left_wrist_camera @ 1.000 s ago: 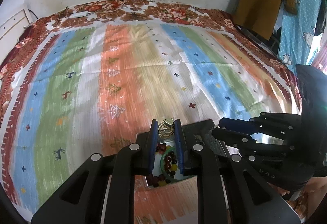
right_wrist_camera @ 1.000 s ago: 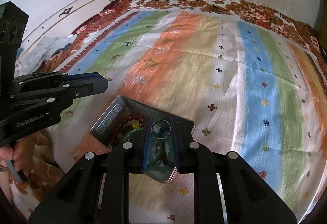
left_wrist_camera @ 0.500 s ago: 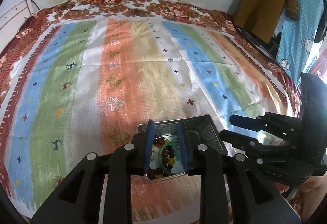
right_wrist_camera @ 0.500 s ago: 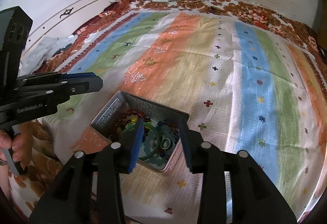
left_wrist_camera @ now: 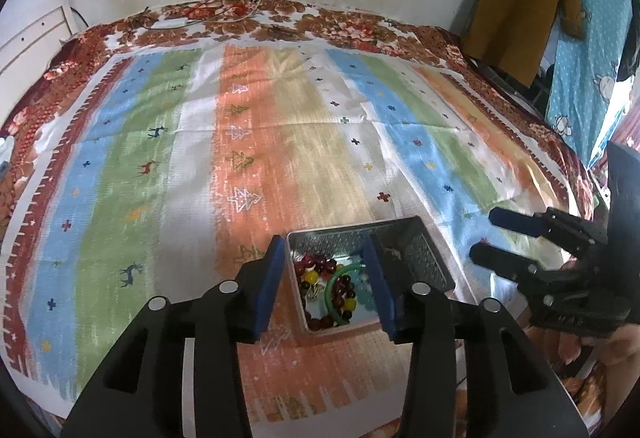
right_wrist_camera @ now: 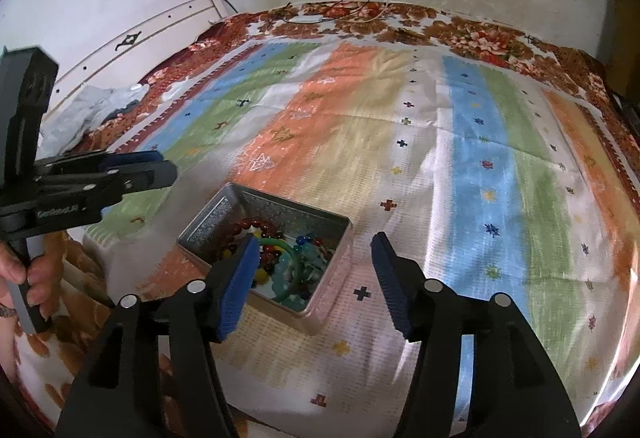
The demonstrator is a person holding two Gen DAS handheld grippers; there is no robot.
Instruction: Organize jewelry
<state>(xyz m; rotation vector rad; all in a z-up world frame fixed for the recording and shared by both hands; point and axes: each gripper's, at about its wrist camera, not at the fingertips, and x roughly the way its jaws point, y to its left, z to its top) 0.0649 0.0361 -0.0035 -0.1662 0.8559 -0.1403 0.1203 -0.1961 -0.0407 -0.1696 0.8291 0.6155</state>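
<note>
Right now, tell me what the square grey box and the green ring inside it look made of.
Square grey box: likely tin-plated metal; dull silvery sheen, thin embossed walls. Green ring: probably glass or plastic; smooth, glossy, slightly translucent, so a bangle of either.

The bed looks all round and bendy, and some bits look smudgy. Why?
Left wrist view: the fisheye lens bows the striped bedspread and leaves black corners. Right wrist view: same bulge; the bedspread's stripes look smeared and soft, while the metal tin of beads stays fairly sharp. In both views, pale daylight glare washes out the cloth near the right edge.
</note>
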